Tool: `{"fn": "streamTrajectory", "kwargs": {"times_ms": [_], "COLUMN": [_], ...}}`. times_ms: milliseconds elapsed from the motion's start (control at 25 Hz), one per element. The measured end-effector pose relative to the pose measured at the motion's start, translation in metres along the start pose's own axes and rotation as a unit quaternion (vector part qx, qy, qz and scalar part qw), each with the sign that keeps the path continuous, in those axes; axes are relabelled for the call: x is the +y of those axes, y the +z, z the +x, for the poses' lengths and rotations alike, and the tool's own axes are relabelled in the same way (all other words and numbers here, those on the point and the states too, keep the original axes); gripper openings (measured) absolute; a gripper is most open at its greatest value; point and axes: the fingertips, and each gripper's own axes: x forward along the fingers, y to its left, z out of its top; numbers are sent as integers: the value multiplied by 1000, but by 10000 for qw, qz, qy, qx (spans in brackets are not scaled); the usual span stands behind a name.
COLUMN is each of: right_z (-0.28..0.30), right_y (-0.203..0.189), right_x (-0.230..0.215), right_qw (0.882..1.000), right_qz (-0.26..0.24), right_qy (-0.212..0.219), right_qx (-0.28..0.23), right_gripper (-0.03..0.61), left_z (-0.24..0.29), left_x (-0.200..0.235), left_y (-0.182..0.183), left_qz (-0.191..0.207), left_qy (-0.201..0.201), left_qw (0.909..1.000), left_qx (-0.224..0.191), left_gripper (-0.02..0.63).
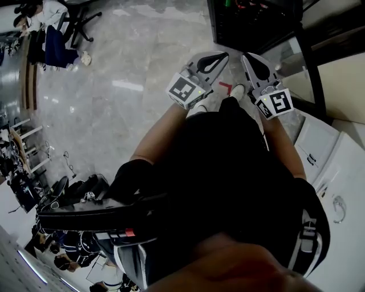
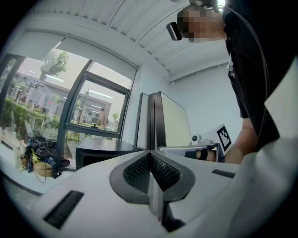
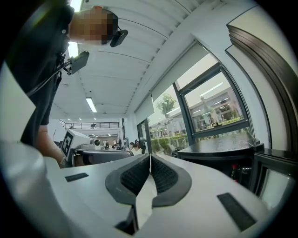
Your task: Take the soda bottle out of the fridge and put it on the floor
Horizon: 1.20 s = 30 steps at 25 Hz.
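Well, nearest first: my black shirt (image 1: 228, 171) fills most of the head view, w/ both arms out in front. L gripper (image 2: 150, 155), white plastic w/ black ribbed pads: pads pressed flat together, nothing btwn them. R gripper (image 3: 150, 158), same make: pads likewise pressed together, nothing pinched. Both are held side by side above my white shoes (image 1: 212, 102), tips pointing fwd, not touching each other. Under them is the grey marbled stone floor (image 1: 131, 68), w/ a small red mark (image 1: 225, 86) just ahead of the shoes. Beyond stands the dark glass-front fridge (image 1: 251, 25), near the R gripper's tips but not touched. As for the soda bottle, I can't pick it out for sure: only blurry red & green bits (image 1: 236, 3) show inside the fridge.
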Motion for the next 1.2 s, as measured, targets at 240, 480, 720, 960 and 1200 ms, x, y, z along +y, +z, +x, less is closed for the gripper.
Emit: {"fn": "streamTrajectory", "kwargs": {"times_ms": [240,480,720,960,1200], "right_z": [29,94,138,162,176], "right_y": [-30,-75,-137,-200,-236], "right_x": [-71,-139,-205,-256,-290], "right_qw": [9992,9971,9921,9884,9851], "right_qz": [84,34,-24,22,-54], "right_qy": [73,-445,-1044,-1334,-1559], "right_qx": [386,619,690,723,727], "right_gripper": [14,15,72,158,255], "left_z": [52,78,105,128,154], "left_x": [35,96,156,188,212], "left_y": [-15,-53,-106,-154,-191], "left_qz": [16,-42,-115,-28,-192], "left_qy": [440,562,470,416,381], "left_qw": [9988,9977,9982,9984,9986], "left_qx": [197,382,367,379,324], "left_gripper": [2,2,2,2,2]}}
